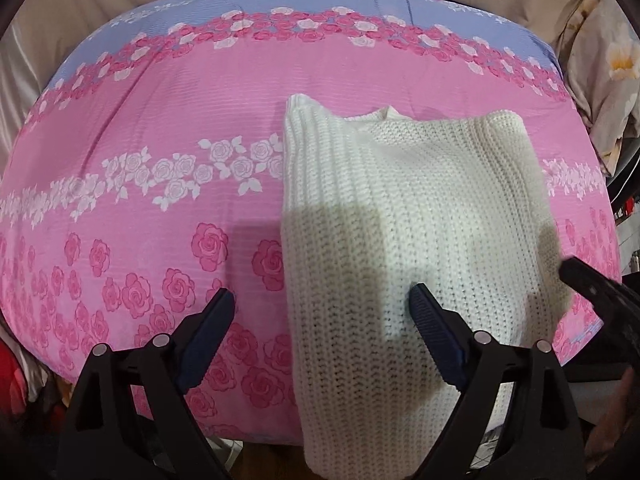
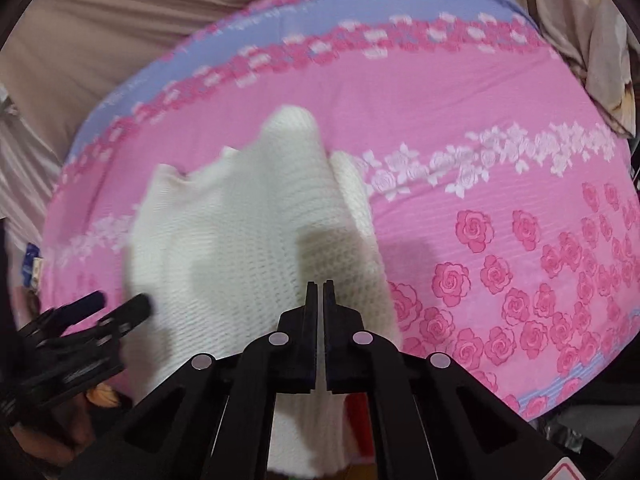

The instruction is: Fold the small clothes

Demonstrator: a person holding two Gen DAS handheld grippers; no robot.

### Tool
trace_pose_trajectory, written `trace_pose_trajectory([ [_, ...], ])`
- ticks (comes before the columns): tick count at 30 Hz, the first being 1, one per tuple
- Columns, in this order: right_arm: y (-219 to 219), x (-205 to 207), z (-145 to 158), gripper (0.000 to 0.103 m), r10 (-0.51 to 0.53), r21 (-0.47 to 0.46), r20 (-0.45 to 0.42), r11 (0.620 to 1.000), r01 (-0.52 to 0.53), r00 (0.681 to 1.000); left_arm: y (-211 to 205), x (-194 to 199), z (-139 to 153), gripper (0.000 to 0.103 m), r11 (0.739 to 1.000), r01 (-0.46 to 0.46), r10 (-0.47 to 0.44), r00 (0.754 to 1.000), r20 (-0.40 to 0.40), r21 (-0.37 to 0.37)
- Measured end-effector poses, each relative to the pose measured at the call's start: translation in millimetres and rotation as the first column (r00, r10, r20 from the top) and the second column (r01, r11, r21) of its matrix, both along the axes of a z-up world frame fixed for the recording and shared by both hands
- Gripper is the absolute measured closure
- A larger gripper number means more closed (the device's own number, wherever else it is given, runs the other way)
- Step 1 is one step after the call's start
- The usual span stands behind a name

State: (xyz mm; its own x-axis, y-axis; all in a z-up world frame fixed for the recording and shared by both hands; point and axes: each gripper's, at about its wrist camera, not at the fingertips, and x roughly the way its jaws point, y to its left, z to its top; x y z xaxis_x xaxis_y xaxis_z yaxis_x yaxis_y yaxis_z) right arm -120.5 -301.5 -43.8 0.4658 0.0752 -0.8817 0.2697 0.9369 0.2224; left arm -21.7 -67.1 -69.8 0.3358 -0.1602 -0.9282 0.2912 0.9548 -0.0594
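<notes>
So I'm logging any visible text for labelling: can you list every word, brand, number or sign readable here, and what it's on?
None readable.
White knitted sweater: no tag or label showing.
Pink rose-print bedsheet: pattern only.
Small blue packet at the left edge of the right wrist view: too blurred to read.

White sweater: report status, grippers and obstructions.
Left gripper open, low over white sweater. Right gripper shut, nothing seen held. Sweater lies partly folded on pink floral bedspread. Nothing blocking.
</notes>
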Motion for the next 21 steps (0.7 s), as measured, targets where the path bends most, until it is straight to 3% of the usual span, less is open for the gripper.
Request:
trace_pose_trajectory([
  [4, 11.8, -35.6, -7.0, 0.088, 0.021, 0.053, -0.053, 0.998, -0.018, 0.998, 7.0, -7.5, 3.7, 0.017, 1.0, -0.004, 0.004, 1.0, -0.029, -0.019],
  [6, 13.0, -48.3, -23.0, 0.074, 0.025, 0.099, -0.108, 0.995, -0.015, 0.994, 12.1, -14.3, 7.8, 0.017, 0.999, 0.005, -0.007, 0.999, -0.044, -0.048],
  [9, 15.6, -60.0, -42.5, 0.068, 0.009, 0.137, -0.158, 0.99, 0.013, 0.987, 17.3, -27.7, 9.7, 0.017, 0.995, 0.028, -0.035, 0.997, -0.076, -0.091],
  [12, 11.5, -56.8, -60.7, 0.072, -0.004, 0.226, -0.163, 0.973, 0.041, 0.987, 12.6, -39.6, -6.3, 0.017, 0.996, 0.075, -0.081, 0.988, -0.133, -0.051],
  [13, 11.2, -53.9, -63.5, 0.078, -0.004, 0.234, -0.165, 0.971, 0.043, 0.986, 10.6, -40.6, -16.8, 0.017, 0.997, 0.079, -0.082, 0.981, -0.176, -0.022],
  [14, 11.0, -51.5, -62.3, 0.091, -0.003, 0.242, -0.155, 0.969, 0.041, 0.988, 10.5, -40.1, -23.3, 0.017, 0.997, 0.077, -0.077, 0.975, -0.207, -0.008],
  [18, 17.0, -55.7, 2.2, 0.093, 0.006, 0.108, 0.015, 0.994, -0.008, 1.0, 13.3, -41.0, -17.4, 0.018, 0.997, 0.077, -0.072, 0.982, -0.177, 0.017],
  [20, 18.1, -57.0, 15.2, 0.093, 0.011, 0.066, 0.032, 0.998, -0.013, 0.999, 13.1, -42.5, -17.7, 0.018, 0.996, 0.086, -0.08, 0.982, -0.173, 0.024],
  [21, 18.3, -55.6, 4.2, 0.093, 0.022, 0.052, -0.009, 0.998, -0.022, 1.0, 12.3, -43.1, -21.3, 0.017, 0.995, 0.088, -0.08, 0.98, -0.181, 0.036],
])
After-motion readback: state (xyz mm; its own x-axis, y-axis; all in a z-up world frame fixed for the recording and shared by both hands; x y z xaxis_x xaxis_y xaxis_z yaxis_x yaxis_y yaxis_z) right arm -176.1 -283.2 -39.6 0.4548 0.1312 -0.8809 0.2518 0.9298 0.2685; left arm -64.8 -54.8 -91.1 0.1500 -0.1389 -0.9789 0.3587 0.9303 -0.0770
